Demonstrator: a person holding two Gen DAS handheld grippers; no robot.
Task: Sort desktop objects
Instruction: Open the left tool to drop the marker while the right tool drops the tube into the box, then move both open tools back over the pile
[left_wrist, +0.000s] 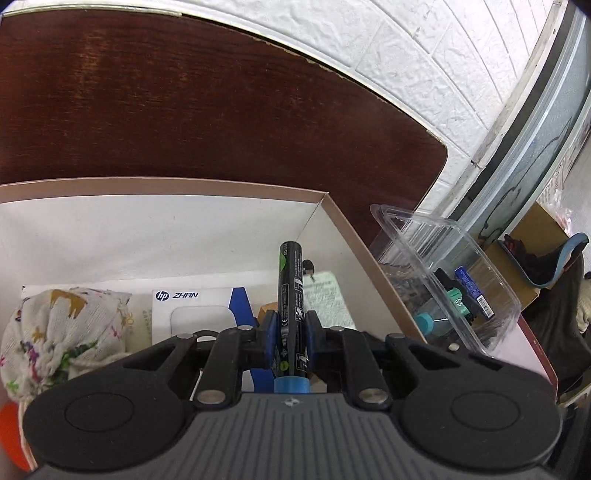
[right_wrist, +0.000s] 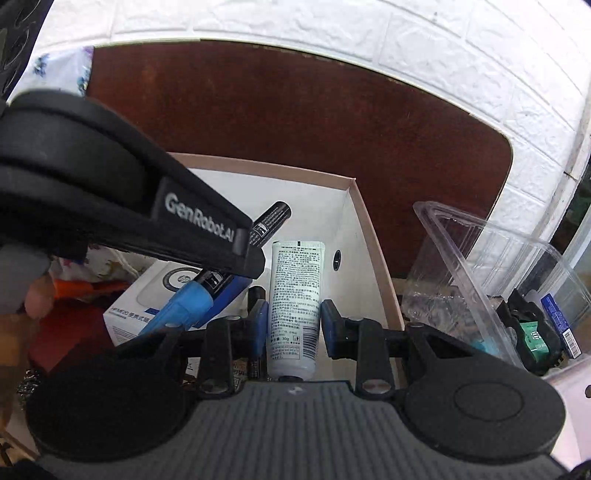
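My left gripper (left_wrist: 290, 334) is shut on a black marker (left_wrist: 291, 295) with a blue end, held above the open cardboard box (left_wrist: 347, 236). That gripper and the marker (right_wrist: 271, 221) also show at the left of the right wrist view. My right gripper (right_wrist: 293, 319) has its blue pads on either side of a white tube (right_wrist: 295, 295) with small print, inside the same box (right_wrist: 373, 236). The pads look close to the tube's sides; contact is not clear.
In the box lie a white HP carton (left_wrist: 192, 310), a patterned cloth pouch (left_wrist: 55, 332) and a printed slip (left_wrist: 328, 299). A clear plastic tray (left_wrist: 454, 280) with small items stands right of the box on the dark wooden table (left_wrist: 184, 110). A white brick wall (right_wrist: 406, 44) is behind.
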